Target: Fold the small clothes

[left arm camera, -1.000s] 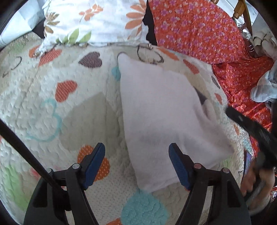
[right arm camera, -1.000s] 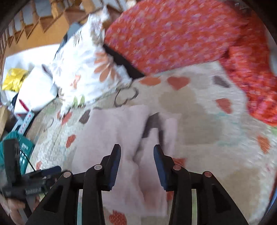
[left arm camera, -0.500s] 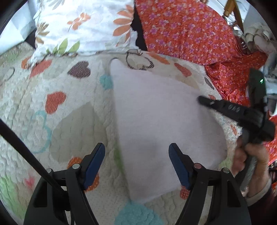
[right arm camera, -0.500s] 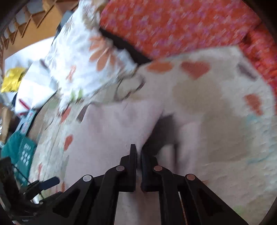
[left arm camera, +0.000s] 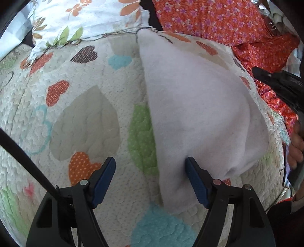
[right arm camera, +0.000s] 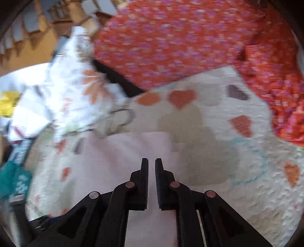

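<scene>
Two claws over a heart-print quilted bedspread (left arm camera: 79, 117). Left gripper (left arm camera: 151, 178) spread wide, empty; soft white folded garment (left arm camera: 197, 106) lies ahead, its left edge between the fingers. Right gripper (right arm camera: 151, 165) jaws together, garment (right arm camera: 121, 155) beneath; grip unclear.

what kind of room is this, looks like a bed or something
Most likely a bedroom: the work surface is a cream quilted bedspread with coloured hearts, with a white floral pillow and an orange-red flowered pillow at its far end.

Pale lilac cloth (left arm camera: 199, 114) on cream heart-patterned quilt (left arm camera: 85, 117)
</scene>
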A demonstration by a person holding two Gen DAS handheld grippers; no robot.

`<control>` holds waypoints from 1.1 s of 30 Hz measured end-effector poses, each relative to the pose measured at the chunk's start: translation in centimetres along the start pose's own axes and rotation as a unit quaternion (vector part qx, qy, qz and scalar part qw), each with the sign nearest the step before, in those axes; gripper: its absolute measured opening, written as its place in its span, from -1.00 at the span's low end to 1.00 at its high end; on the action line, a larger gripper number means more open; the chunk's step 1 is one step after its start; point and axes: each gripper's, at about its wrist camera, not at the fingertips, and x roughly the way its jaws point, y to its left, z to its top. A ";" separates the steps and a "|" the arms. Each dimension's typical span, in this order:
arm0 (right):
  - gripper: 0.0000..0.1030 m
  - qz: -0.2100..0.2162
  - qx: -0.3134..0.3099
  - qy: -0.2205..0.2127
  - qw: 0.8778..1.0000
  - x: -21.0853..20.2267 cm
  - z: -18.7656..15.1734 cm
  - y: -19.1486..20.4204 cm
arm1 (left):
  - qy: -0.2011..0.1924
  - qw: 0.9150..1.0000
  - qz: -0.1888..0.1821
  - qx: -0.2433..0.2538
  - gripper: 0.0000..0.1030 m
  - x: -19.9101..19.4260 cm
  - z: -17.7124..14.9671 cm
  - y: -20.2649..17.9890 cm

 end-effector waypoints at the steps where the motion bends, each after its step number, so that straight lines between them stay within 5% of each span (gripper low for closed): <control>1: -0.84 0.029 -0.002 0.017 0.999 0.3 -0.4 0.6 | 0.000 1.000 -0.001 -0.003 0.43 -0.1 -0.1 0.3; 5: -0.84 0.126 -0.038 0.132 0.983 2.9 -4.3 4.0 | -0.004 1.000 -0.013 -0.021 0.43 -0.8 -0.3 1.8; 10: -0.84 0.125 -0.103 0.250 0.955 4.7 -10.1 5.5 | -0.019 0.999 -0.014 -0.033 0.42 -2.1 -0.5 2.8; 15: -0.86 0.109 -0.065 0.302 0.945 4.7 -11.6 2.4 | -0.031 0.998 -0.012 -0.051 0.42 -2.5 -0.6 3.5; 17: -0.78 0.123 -0.067 0.300 0.944 3.9 -10.8 2.4 | -0.029 0.998 -0.010 -0.048 0.42 -2.4 -0.7 3.2; 21: -0.78 0.190 -0.107 0.212 0.952 -1.3 -7.1 4.7 | -0.036 0.999 -0.008 -0.039 0.42 -2.7 -1.0 2.4; 25: -0.61 0.194 -0.070 0.123 0.971 -1.6 -3.4 5.5 | -0.034 0.999 0.000 -0.038 0.42 -2.5 -0.9 2.3; 30: -0.61 0.187 -0.050 0.146 0.970 5.6 -1.1 8.0 | -0.025 0.999 -0.010 -0.047 0.42 -2.5 -0.8 2.5; 33: -0.61 0.187 -0.059 0.199 0.960 11.9 -0.2 10.2 | -0.021 0.999 -0.015 -0.042 0.42 -2.7 -0.8 2.5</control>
